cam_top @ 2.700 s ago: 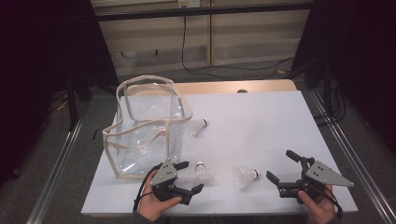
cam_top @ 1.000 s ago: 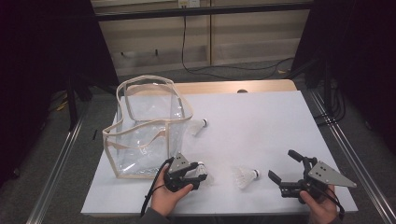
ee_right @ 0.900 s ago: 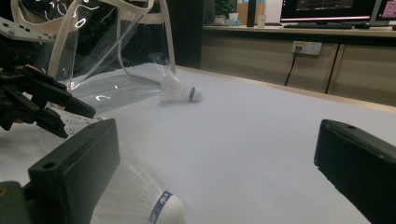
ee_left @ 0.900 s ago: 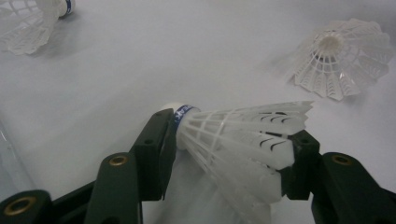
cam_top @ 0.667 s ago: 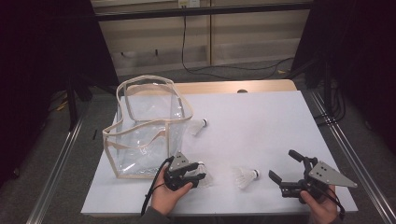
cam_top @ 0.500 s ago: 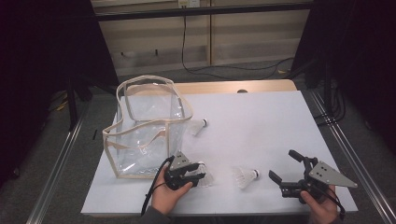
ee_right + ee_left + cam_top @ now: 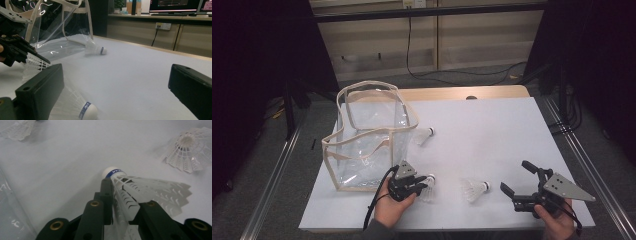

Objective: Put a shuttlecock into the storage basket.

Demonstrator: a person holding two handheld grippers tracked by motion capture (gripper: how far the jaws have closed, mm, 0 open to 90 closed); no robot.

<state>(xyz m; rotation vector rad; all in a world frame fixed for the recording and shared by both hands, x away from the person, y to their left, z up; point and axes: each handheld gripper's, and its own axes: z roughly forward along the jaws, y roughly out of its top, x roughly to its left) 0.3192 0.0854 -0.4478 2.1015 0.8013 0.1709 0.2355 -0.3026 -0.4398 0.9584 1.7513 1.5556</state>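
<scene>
A: At lower left of the high view, beside the clear bag point(image 7: 367, 145), the left gripper point(image 7: 411, 186) has just been closing and now pinches the near shuttlecock point(image 7: 140, 192) by its skirt. Squeezing harder could crush that thin white mesh.

B: Right. At lower right, the right gripper point(image 7: 518, 184) stands spread, its hard black jaws flanking the second shuttlecock point(image 7: 75, 106).

Clear bag point(image 7: 371, 137) on white table point(image 7: 492, 130), two loose shuttlecocks point(image 7: 425, 135) point(image 7: 474, 189) beside it
</scene>
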